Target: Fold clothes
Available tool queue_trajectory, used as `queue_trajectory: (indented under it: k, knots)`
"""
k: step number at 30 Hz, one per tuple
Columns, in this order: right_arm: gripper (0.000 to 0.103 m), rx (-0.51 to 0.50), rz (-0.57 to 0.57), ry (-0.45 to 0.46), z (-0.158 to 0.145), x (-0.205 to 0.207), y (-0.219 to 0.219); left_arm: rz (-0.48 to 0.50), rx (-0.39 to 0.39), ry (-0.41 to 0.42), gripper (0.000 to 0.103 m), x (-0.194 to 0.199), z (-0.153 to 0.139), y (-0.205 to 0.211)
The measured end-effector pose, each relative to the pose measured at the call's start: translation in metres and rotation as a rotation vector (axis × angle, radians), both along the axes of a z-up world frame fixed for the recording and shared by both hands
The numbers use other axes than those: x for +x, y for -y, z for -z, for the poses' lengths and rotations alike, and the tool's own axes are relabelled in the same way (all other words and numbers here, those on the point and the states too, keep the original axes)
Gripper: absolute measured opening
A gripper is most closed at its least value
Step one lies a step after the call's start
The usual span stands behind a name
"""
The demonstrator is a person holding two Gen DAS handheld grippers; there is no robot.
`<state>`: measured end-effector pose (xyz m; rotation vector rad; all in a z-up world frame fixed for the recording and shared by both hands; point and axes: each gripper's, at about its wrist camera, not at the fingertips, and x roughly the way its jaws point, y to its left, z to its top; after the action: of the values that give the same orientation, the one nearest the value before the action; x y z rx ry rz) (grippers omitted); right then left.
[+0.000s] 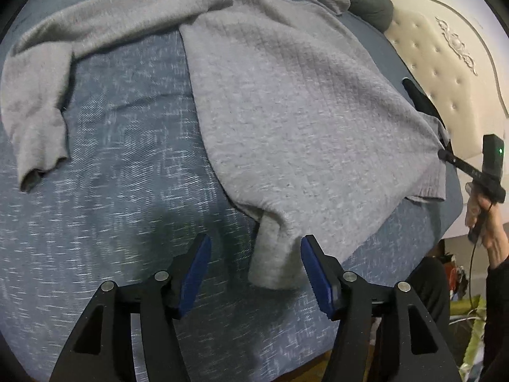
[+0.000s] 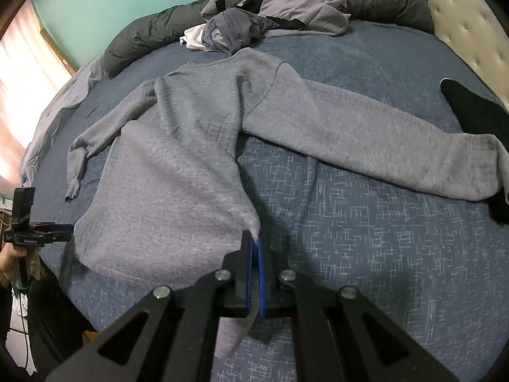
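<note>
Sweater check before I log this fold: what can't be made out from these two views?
- Sweater right cuff: right wrist view, cut off by the edge.
- Hem corner in the right tool: hidden between the fingers.
- Clothes pile: too jumbled to tell items.
- Left tool: open around the other corner; contact unclear.

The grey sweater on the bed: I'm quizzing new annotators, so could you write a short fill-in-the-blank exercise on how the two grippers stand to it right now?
1. The right gripper is shut on the sweater's bottom ____.
2. The left gripper's fingers stand ____, a hem corner between them.
3. The sweater lies on a ____ bedspread.
4. Both ____ are spread out sideways.

Missing words: corner; open; blue; sleeves
</note>
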<state>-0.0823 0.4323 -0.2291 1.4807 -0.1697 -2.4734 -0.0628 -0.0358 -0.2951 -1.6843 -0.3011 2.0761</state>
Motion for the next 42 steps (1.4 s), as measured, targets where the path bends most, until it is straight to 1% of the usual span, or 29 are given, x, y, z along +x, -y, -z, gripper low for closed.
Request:
queue_trajectory:
  k: [2,6,8,9,10,11,12,15,20,23,25,27,29,30,32,34,36,39,42]
  knots:
    - [0.002,-0.005,-0.003,0.000,-0.001,0.000,-0.001,0.003,0.020,0.016,0.063,-0.001,0.005,-0.004]
    - [0.003,-0.008,-0.010,0.001,-0.001,0.000,0.001,0.056,-0.014,0.016,0.062,0.001,0.011,-0.017]
    - [0.003,-0.010,-0.012,-0.001,-0.001,0.000,0.002,0.072,-0.010,0.015,0.047,0.003,0.012,-0.020]
    - [0.003,-0.012,-0.012,-0.001,-0.001,0.000,0.002,0.079,-0.010,0.012,0.032,0.005,0.011,-0.022]
    - [0.003,-0.014,-0.015,-0.002,-0.002,0.001,0.003,0.082,-0.003,0.011,0.024,0.005,0.009,-0.022]
    - [0.003,-0.013,-0.018,-0.003,-0.003,0.001,0.004,0.085,0.004,0.010,0.020,0.006,0.007,-0.021]
    - [0.003,-0.014,-0.020,-0.004,-0.003,0.001,0.005,0.088,0.011,0.008,0.013,0.007,0.005,-0.021]
    - [0.003,-0.017,-0.033,-0.013,-0.010,0.002,0.008,0.099,0.021,-0.028,0.007,0.011,-0.011,-0.016]
    - [0.003,-0.017,-0.074,-0.030,-0.029,0.006,0.020,0.095,0.049,-0.105,0.006,0.025,-0.056,0.004]
    - [0.003,-0.027,-0.109,-0.026,-0.037,0.007,0.030,0.085,0.054,-0.142,0.006,0.036,-0.079,0.025]
    - [0.003,-0.013,-0.124,-0.013,-0.036,0.006,0.039,0.070,0.036,-0.151,0.006,0.037,-0.082,0.032]
    - [0.003,0.002,-0.126,0.008,-0.030,0.005,0.046,0.051,0.030,-0.144,0.006,0.035,-0.078,0.037]
    - [0.003,0.007,-0.105,0.037,-0.018,0.002,0.049,0.039,0.025,-0.132,0.006,0.032,-0.073,0.038]
    - [0.005,0.010,-0.088,0.049,-0.013,0.001,0.048,0.036,0.027,-0.122,0.006,0.030,-0.067,0.036]
    - [0.013,0.008,-0.051,0.064,-0.005,0.000,0.043,0.035,0.017,-0.111,0.006,0.026,-0.059,0.030]
    - [0.035,-0.009,-0.016,0.076,0.001,0.003,0.033,0.040,0.011,-0.105,0.006,0.024,-0.056,0.032]
    - [0.040,-0.024,-0.004,0.091,0.006,0.009,0.022,0.042,0.015,-0.104,0.006,0.024,-0.052,0.030]
    - [0.040,-0.030,-0.005,0.123,0.016,0.019,0.011,0.045,0.014,-0.104,0.006,0.021,-0.050,0.031]
    - [0.041,-0.056,-0.033,0.160,0.031,0.028,0.011,0.048,0.012,-0.104,0.006,0.020,-0.047,0.031]
